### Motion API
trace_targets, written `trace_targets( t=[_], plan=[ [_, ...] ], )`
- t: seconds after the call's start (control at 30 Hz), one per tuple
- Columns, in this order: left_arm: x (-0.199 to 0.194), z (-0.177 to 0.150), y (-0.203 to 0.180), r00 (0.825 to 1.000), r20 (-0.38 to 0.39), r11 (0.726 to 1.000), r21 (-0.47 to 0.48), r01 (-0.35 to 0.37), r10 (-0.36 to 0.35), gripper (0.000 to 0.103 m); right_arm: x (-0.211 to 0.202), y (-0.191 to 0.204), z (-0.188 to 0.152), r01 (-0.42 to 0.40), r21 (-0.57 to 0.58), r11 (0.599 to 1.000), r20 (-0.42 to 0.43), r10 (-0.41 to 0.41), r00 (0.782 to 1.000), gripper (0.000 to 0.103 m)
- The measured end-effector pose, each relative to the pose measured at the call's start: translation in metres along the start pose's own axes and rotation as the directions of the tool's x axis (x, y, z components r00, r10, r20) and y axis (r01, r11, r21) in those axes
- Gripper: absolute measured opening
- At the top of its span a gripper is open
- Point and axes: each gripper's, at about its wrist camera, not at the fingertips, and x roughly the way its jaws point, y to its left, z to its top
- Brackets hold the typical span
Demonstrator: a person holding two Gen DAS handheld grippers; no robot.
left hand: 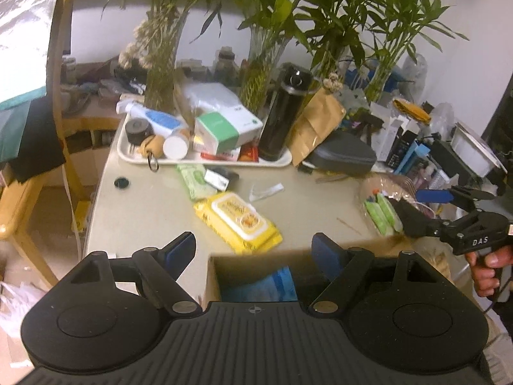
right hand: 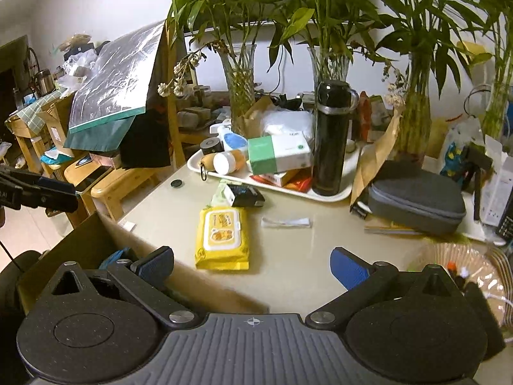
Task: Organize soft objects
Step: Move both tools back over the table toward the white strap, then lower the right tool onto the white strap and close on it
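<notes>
The yellow wipes pack (right hand: 222, 239) lay flat on the beige table (right hand: 288, 272), label side up, just beyond the open cardboard box (right hand: 96, 243) at the table's near edge. In the right wrist view its long axis ran nearly straight away from the camera, the far short end pointing toward the white tray (right hand: 282, 186) and close to a small black packet (right hand: 245, 195) and a pale green pack (right hand: 221, 194) lying beyond it. In the left wrist view the same pack (left hand: 239, 219) sat on a slant, its long axis running from far left to near right, with the near corner close to the box rim (left hand: 256, 255). A blue soft item (left hand: 266, 284) lay inside the box.

The left gripper (left hand: 255, 250) hovered over the box and table edge, its blue-padded jaws spread wide and grasping nothing. The right gripper (right hand: 253, 266) hung low over the table, jaws likewise released with bare tabletop between them; the pack lay ahead of its left finger. From the left wrist view the right gripper (left hand: 413, 211) appeared at the right edge, held in a hand (left hand: 489, 268), near a clear bag of green packs (left hand: 381, 211).

A black flask (right hand: 330, 138) stood upright on the tray, and a grey zip case (right hand: 416, 202) rested to the right of it
</notes>
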Motion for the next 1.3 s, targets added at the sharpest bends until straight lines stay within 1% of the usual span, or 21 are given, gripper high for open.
trace_targets(
  t=[0.17, 0.33, 0.4, 0.57, 0.73, 1.0, 1.3],
  plan=[
    [0.009, 0.018, 0.001, 1.0, 0.02, 1.0, 0.005, -0.004, 0.003, 0.079, 0.006, -0.008, 0.019, -0.008, -0.008, 1.0, 0.007, 0.008, 1.0, 0.103],
    [0.014, 0.033, -0.001, 0.999, 0.044, 1.0, 0.02, -0.01, 0.009, 0.079, 0.008, -0.015, 0.037, 0.014, -0.035, 0.999, 0.037, -0.013, 0.999, 0.103],
    [0.014, 0.036, -0.002, 0.999, 0.051, 0.999, 0.029, -0.013, 0.011, 0.079, 0.012, -0.02, 0.041, 0.012, -0.036, 0.999, 0.043, -0.011, 0.999, 0.103],
    [0.018, 0.042, 0.0, 0.998, 0.056, 0.998, 0.062, -0.027, 0.024, 0.079, 0.028, -0.028, 0.044, 0.025, -0.082, 0.996, 0.038, -0.022, 0.999, 0.103],
    [0.028, 0.041, 0.008, 0.998, 0.046, 0.996, 0.071, -0.05, 0.047, 0.079, 0.046, -0.038, 0.046, 0.028, -0.095, 0.995, 0.034, -0.025, 0.999, 0.103],
    [0.042, 0.03, 0.027, 0.998, 0.032, 0.998, 0.024, -0.05, 0.049, 0.079, 0.086, -0.048, 0.038, 0.032, -0.125, 0.992, 0.013, -0.031, 0.999, 0.103],
    [0.053, 0.024, 0.041, 0.998, 0.022, 0.998, -0.003, -0.059, 0.059, 0.079, 0.137, -0.046, 0.029, 0.012, -0.213, 0.977, -0.022, -0.017, 1.0, 0.102]
  ],
)
